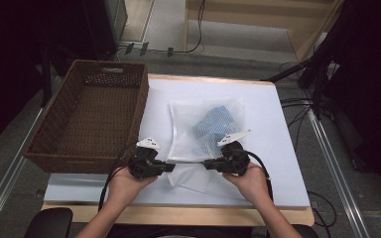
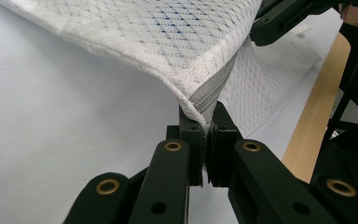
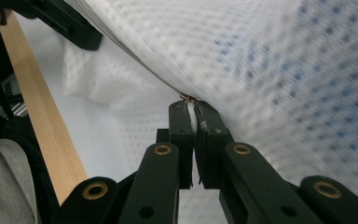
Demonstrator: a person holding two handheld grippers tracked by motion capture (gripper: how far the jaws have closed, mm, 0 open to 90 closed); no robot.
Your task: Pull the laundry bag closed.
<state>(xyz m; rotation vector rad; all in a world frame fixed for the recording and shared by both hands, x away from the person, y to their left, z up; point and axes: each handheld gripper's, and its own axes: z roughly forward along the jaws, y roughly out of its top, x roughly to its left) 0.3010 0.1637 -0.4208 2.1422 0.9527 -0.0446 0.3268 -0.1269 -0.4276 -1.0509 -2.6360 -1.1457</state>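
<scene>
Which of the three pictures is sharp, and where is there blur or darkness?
High view: the table is evenly lit, the room's corners nearly black. Left gripper view: the mesh bag and its zipper are sharp. Right gripper view: the mesh bag's weave is blurred up close, while the right gripper stays fairly crisp.

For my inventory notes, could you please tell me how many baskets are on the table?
1: a brown woven wicker basket at the table's left, beside the white mesh bag.

Left tool tight on white mesh bag's grey zipper end.
</scene>
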